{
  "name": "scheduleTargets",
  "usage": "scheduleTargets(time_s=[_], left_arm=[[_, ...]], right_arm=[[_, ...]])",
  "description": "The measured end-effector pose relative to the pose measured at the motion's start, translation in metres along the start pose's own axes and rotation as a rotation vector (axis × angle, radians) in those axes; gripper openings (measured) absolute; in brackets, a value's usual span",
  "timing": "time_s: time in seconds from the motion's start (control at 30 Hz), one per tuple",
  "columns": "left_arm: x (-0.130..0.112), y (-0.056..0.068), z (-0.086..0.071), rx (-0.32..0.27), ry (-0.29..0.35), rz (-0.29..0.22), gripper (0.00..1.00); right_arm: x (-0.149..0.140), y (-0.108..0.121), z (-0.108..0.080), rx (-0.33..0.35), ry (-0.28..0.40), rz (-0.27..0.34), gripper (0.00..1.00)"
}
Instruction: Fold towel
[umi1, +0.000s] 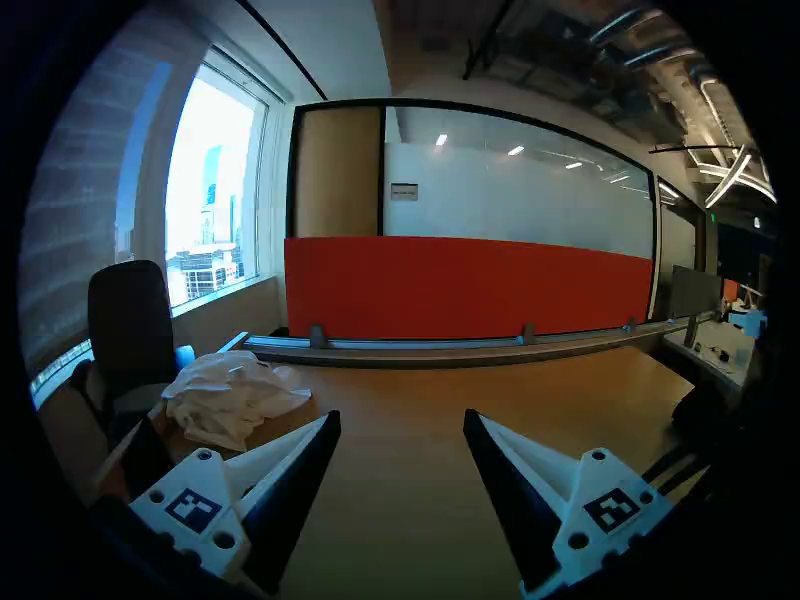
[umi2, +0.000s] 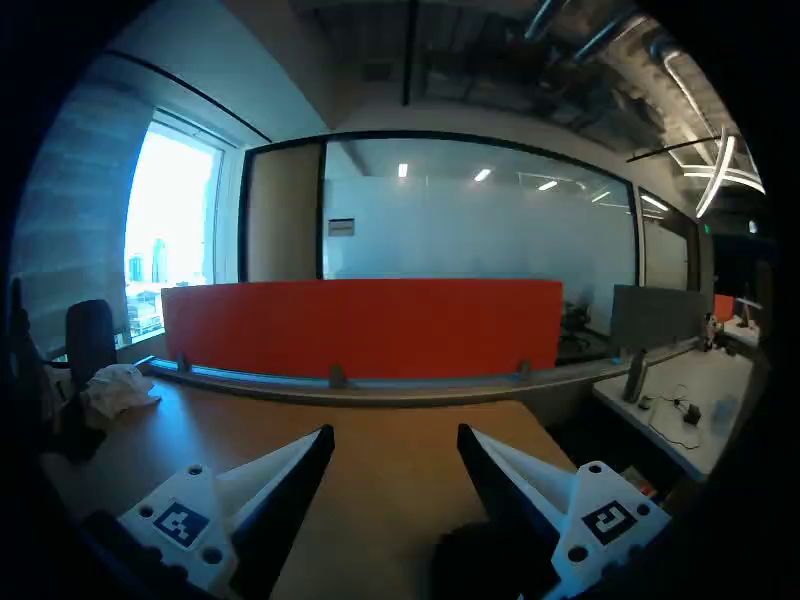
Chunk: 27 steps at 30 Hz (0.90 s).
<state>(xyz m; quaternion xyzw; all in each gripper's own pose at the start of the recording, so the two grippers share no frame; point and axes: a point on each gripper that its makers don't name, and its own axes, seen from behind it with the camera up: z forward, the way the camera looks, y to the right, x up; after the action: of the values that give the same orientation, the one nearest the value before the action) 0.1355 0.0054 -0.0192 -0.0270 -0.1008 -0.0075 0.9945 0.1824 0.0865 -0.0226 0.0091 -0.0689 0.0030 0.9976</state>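
Crumpled white cloth towel (umi1: 235, 395), unfolded, lying in a loose heap on the light brown wooden desk (umi1: 560, 390). In the left gripper view it sits ahead and to the left of the gripper's own left finger; in the right gripper view the same towel (umi2: 118, 388) lies well off to the left, near the desk's far edge.

Left gripper (umi1: 401, 415): its white-and-black fingers are spread wide above bare desk, nothing between them. Right gripper (umi2: 395, 430): likewise spread wide, holding nothing. Each finger carries a square black-and-white coded marker (umi1: 193, 508); no lettering on it can be made out.

A black office chair (umi1: 130, 320) stands behind the towel, beside a bright window (umi1: 210, 215). A red divider panel (umi1: 460, 285) runs along the far edge of the desk. Behind it stands a frosted glass wall (umi1: 520, 195), which bears a small rectangular sign (umi1: 404, 191) whose writing is too small to read.
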Motion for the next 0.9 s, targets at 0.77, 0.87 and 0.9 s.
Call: scheduleTargets(time_s=[0.77,0.87,0.9], left_arm=[[0.017,-0.009,0.012,-0.010,0.043,-0.017,0.91],[0.018,-0.010,0.014,-0.008,0.046,-0.019,0.91],[0.018,-0.011,0.014,-0.007,0.048,-0.020,0.91]], right_arm=[[0.017,-0.091,0.024,0.033,0.042,0.021,0.95],[0.015,-0.093,0.025,0.032,0.038,0.029,0.95],[0.015,-0.093,0.026,0.029,0.038,0.032,0.95]])
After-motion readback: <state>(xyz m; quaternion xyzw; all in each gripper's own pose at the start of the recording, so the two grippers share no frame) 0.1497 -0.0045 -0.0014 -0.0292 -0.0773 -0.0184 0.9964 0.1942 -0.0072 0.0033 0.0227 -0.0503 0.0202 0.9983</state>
